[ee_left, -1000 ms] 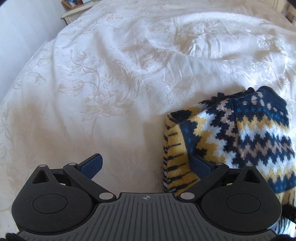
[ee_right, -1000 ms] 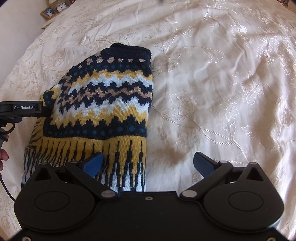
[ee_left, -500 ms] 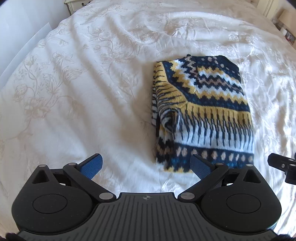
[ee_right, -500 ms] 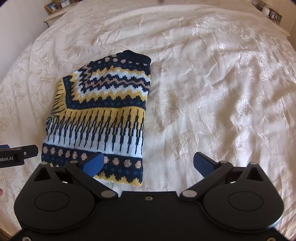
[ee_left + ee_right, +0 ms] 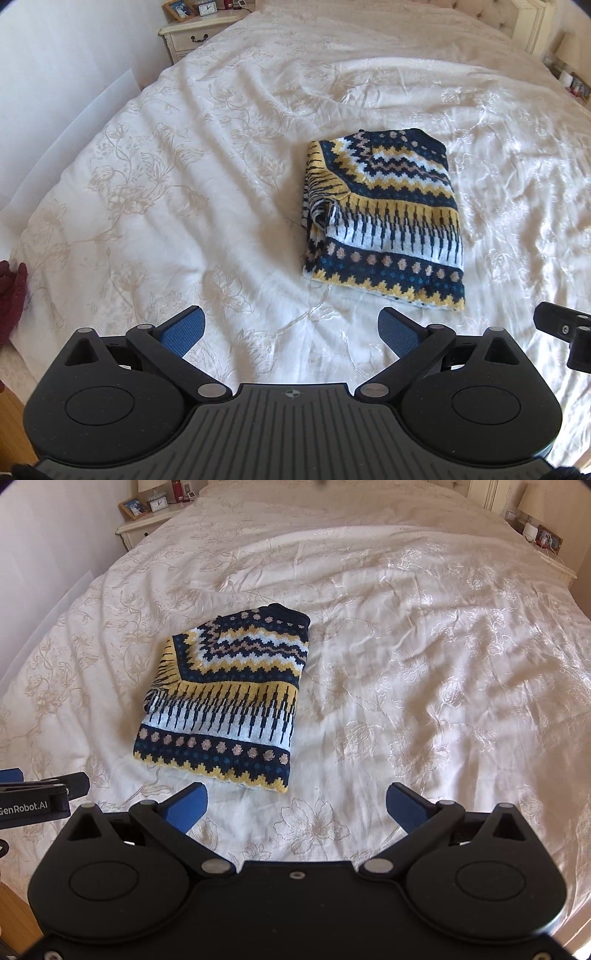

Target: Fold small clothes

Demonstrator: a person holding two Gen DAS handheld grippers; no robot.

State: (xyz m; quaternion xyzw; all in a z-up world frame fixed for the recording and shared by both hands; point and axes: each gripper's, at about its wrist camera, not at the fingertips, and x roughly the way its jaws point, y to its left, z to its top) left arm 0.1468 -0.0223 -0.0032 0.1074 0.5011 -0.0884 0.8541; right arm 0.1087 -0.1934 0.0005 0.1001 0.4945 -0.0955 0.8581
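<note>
While the folded navy, yellow and white zigzag-patterned knitted sweater lies flat near the middle of the cream floral-embroidered bed, the left gripper and right gripper hover toward its near edge, both spread wide, holding nothing.

Left of the left jaws, a dark red garment was cut off by the frame's edge; its kind was unclear.
</note>
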